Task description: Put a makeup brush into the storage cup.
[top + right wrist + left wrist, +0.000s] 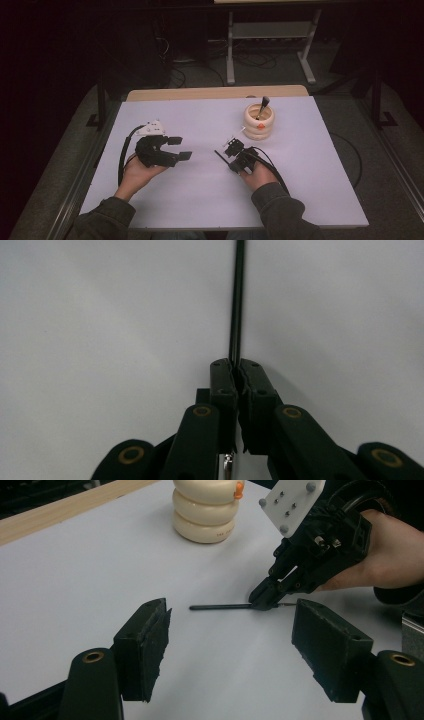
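Observation:
A thin black stick (220,155) lies low over the white table (190,200), and my right gripper (231,164) is shut on one end of it. In the right gripper view the jaws (236,371) press together on the stick (237,300), which runs straight ahead. My left gripper (181,148) stands open at the left, with nothing between its pads (145,645). From the left gripper view, the stick (220,607) points leftward out of the right gripper (264,600). A cream ribbed holder (259,124) stands at the back right with a black-handled tool (263,104) in it.
The holder (205,515) bears a small orange mark (239,488). A wooden strip (215,92) edges the table's far side. Beyond it are a metal stand's legs (230,60) and cables on the floor. Bare white surface lies between and in front of the hands.

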A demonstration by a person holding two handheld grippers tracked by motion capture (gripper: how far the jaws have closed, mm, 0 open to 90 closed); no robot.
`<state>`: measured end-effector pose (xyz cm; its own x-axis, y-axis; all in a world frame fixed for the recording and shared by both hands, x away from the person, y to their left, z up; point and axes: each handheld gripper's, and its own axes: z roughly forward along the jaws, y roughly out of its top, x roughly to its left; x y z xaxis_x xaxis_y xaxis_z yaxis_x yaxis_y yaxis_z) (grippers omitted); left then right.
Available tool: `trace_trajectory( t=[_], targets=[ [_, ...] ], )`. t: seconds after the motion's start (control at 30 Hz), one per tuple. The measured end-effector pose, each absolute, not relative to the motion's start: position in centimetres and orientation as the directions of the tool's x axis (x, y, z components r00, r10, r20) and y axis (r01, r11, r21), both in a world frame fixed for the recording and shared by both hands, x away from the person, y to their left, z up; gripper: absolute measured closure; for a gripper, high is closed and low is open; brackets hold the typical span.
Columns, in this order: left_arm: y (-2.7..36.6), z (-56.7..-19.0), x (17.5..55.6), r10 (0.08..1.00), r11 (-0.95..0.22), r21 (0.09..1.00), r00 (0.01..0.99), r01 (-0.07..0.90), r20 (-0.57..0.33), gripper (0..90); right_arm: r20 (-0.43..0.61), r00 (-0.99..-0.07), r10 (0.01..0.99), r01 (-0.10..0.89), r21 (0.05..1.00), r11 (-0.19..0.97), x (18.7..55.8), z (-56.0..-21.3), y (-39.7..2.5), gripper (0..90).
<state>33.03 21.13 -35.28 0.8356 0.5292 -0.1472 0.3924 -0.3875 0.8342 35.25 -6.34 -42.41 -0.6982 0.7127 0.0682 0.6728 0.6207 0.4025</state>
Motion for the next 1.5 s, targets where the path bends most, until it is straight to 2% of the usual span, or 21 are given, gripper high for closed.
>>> trace_trajectory(
  t=[0.5,0.8,1.5],
  targets=[
    [21.1,-35.4,33.1,0.519,-0.407,0.828,0.843,0.387,-0.139,30.6,0.101,-0.735,0.671,0.639,0.434,0.635,35.0,-41.8,-7.0,85.4],
    [20.3,-35.1,32.9,0.488,-0.443,0.817,0.864,0.370,-0.127,30.8,0.112,-0.812,0.572,0.546,0.490,0.679,33.6,-39.4,-7.5,85.4],
    [17.3,-34.3,32.0,0.290,-0.601,0.756,0.952,0.259,-0.096,38.0,0.109,-0.934,0.339,0.343,0.535,0.772,30.5,-34.6,-8.3,85.3]
  ],
)
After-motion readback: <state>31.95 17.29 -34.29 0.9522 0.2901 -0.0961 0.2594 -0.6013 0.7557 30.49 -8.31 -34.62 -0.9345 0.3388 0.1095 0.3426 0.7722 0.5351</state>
